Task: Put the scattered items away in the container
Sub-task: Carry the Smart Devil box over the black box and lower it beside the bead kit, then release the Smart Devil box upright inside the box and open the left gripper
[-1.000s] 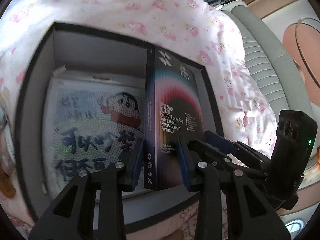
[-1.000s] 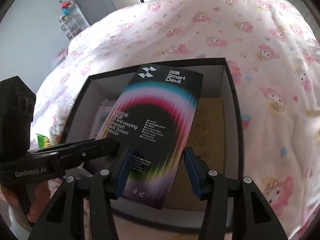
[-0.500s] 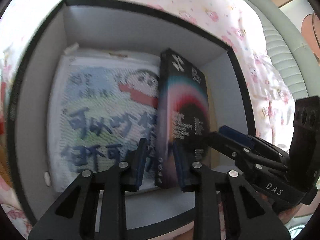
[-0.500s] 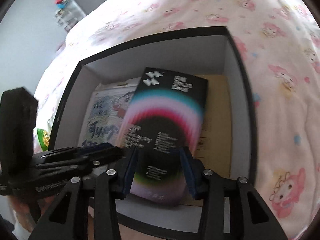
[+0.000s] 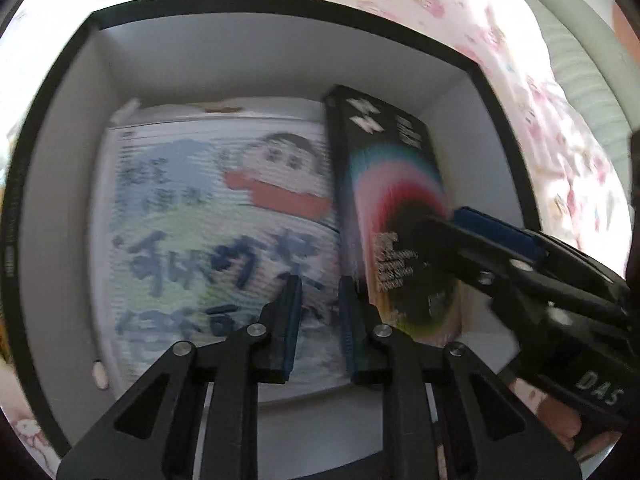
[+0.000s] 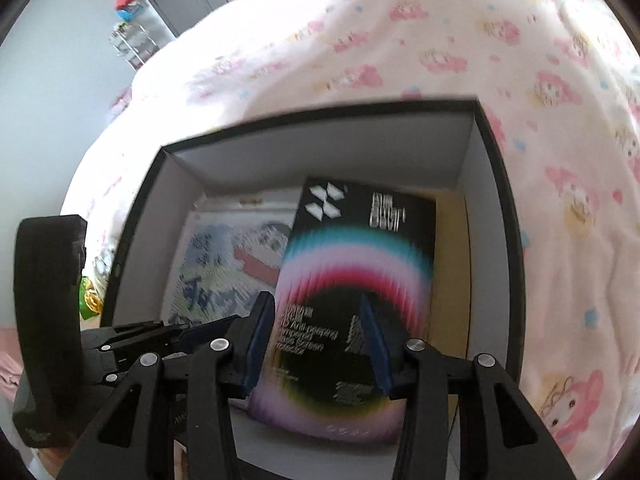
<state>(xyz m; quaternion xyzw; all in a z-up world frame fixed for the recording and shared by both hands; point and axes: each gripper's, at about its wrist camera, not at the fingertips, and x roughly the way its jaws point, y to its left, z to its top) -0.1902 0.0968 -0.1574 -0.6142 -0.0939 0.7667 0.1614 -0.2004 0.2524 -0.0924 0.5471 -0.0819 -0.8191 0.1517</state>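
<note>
Since a second ago both grippers have sunk into the black-rimmed box (image 5: 280, 8), and the screen protector package (image 6: 352, 292) now sits down inside it; earlier its top stood above the rim. We note the left gripper (image 5: 318, 320) has let go of the package edge: its jaws are nearly together with nothing between them, just left of the package. The right gripper (image 6: 316, 344) has its blue pads on both long edges of the package, gripping it at half width. Package lies tilted on the box's right side, beside the cartoon-printed bag (image 5: 208, 232) on the floor. Pink-print bedsheet (image 6: 400, 40) surrounds the box.
</note>
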